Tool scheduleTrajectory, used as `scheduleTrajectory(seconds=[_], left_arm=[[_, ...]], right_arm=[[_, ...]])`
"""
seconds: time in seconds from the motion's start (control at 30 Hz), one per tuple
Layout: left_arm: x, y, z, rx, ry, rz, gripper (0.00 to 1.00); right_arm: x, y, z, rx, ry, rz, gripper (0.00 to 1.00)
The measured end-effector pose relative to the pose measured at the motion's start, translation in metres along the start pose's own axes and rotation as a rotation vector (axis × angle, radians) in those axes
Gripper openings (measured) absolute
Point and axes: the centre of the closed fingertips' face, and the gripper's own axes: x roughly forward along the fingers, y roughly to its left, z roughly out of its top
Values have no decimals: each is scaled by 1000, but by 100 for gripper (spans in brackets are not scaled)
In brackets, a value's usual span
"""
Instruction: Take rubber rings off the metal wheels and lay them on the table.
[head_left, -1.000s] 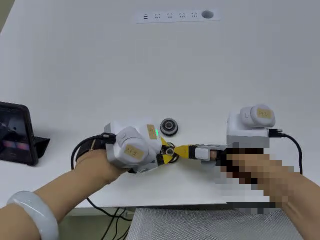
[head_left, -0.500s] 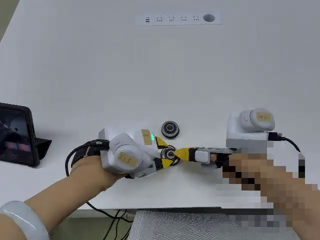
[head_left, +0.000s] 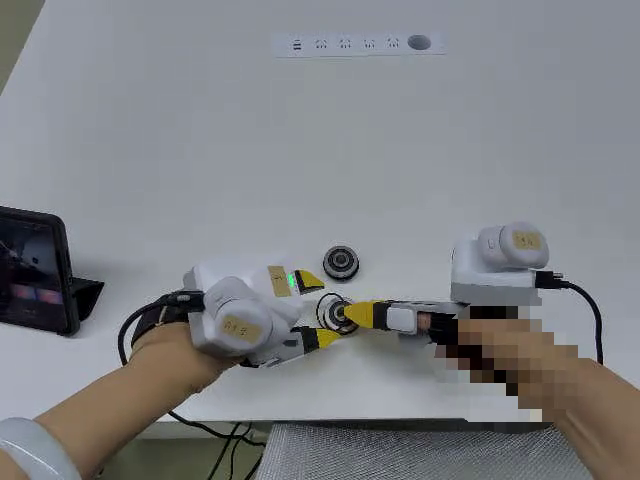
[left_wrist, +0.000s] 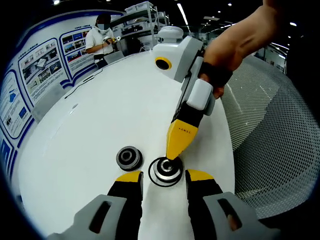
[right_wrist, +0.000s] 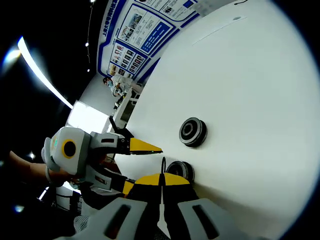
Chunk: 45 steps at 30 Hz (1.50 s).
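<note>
Lying flat on the white table (head_left: 200, 150) near its front edge, the metal wheel (left_wrist: 166, 170) has its rubber ring (left_wrist: 150, 173) pulled loose. In the left gripper view the ring is a thin black loop standing a little wider than the wheel's rim.

The right gripper (right_wrist: 162, 176) comes in from the person's right with its yellow-tipped jaws pressed together on the ring. In its own view a thin black strand rises from between the closed tips, and the wheel sits just beyond them. The left gripper (left_wrist: 165, 174) faces it from the other side with jaws spread, one yellow tip on each side of the wheel. Neither tip clearly touches the ring. In the head view the two grippers point at each other, with the wheel between them.

A second wheel (head_left: 341, 261), dark-rimmed, lies flat on the table just behind the first, apart from both grippers.

Farther out, a black cable (head_left: 585, 290) loops from the right gripper's body over the table edge. A dark tablet (head_left: 30, 265) stands propped at the table's left side. A white power strip (head_left: 355, 44) lies along the far edge. Grey mesh (head_left: 400, 450) shows below the near edge. In the left gripper view a person (left_wrist: 102, 35) stands beyond the far end of the table, beside wall posters (left_wrist: 30, 75).
</note>
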Motion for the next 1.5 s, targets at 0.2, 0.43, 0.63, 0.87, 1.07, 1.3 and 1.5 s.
scheduleTrajectory(seconds=[0.2,0.43,0.63,0.87,1.07,1.3,1.5], left_arm=[[-2,2,-3,-20,-6,17,41],[-4,4,-6,-41,-15,35,47],[-6,3,-6,-58,-27,42,49],[-8,1,-10,-67,-26,44,49],[-9,0,-12,-75,-22,43,47],[-10,0,-13,-67,-19,46,47],[-10,1,-14,-69,-14,45,46]], right_arm=[[-4,10,2,2,-16,24,2],[-18,16,9,17,-58,35,2],[-36,8,17,35,-106,16,2],[-57,-12,27,60,-155,-40,2],[-62,-29,26,74,-155,-92,2],[-58,-47,21,92,-138,-142,2],[-55,-56,15,86,-110,-182,2]])
